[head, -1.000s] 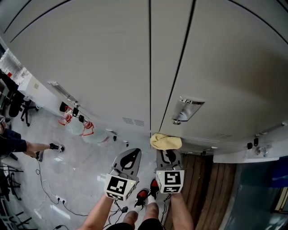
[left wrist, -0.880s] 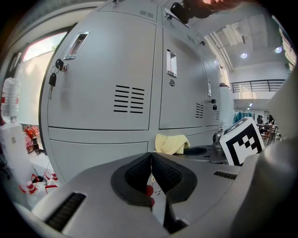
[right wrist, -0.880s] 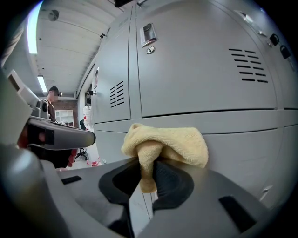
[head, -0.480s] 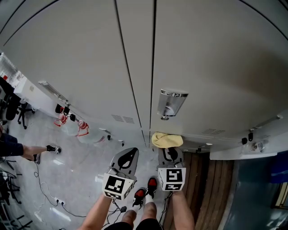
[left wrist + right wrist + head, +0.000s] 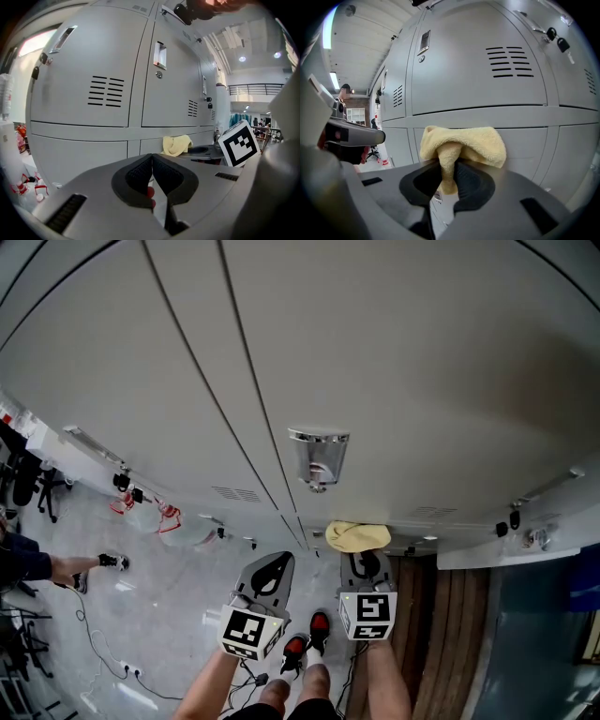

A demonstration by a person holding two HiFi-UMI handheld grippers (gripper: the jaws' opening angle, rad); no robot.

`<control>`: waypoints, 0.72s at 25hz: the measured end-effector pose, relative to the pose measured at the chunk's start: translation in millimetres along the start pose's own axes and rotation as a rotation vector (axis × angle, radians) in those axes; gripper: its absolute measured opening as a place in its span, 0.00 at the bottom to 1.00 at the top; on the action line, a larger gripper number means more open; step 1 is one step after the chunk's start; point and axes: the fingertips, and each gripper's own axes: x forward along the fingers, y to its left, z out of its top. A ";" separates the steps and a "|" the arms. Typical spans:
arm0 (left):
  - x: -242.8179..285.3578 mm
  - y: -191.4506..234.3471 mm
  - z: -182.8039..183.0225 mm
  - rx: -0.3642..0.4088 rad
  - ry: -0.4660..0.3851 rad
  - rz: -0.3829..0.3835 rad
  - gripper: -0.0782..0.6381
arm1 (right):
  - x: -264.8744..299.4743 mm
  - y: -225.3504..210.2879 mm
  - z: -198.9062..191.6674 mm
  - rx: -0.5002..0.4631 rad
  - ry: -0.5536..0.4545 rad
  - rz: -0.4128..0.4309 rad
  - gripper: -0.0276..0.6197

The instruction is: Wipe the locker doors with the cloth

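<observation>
A bunched yellow cloth point(image 5: 357, 536) point(image 5: 461, 142) is pinched in my right gripper point(image 5: 361, 559) point(image 5: 449, 174), whose jaws are shut on it. The cloth sits at or very near the low part of a grey locker door point(image 5: 394, 381) point(image 5: 487, 79); whether it touches, I cannot tell. My left gripper point(image 5: 274, 570) point(image 5: 152, 171) is beside the right one, shut and empty, short of the lockers point(image 5: 89, 79). From the left gripper view the cloth point(image 5: 176, 144) shows to the right against the lower panels.
A metal recessed handle point(image 5: 317, 457) is on the door above the cloth, with vent slots point(image 5: 506, 61) and hanging keys point(image 5: 557, 38) nearby. Bottles point(image 5: 164, 514) stand on the floor at the left. A seated person's legs point(image 5: 56, 566) and cables lie farther left. Wood flooring point(image 5: 441, 634) is at the right.
The view has swung so the lockers' handle sits lower and more to the left. The right gripper with the cloth has shifted slightly right and down along the door base; left gripper barely moved.
</observation>
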 end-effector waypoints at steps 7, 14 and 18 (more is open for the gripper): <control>16.7 -18.3 -0.8 0.003 0.007 -0.032 0.14 | -10.9 -30.6 -6.9 0.009 0.009 -0.041 0.16; 29.3 -33.7 -5.1 0.004 0.018 -0.060 0.14 | -22.0 -58.7 -13.3 0.030 0.015 -0.086 0.16; 34.0 -40.7 -8.1 0.003 0.025 -0.069 0.14 | -28.9 -75.0 -16.3 0.033 0.018 -0.118 0.16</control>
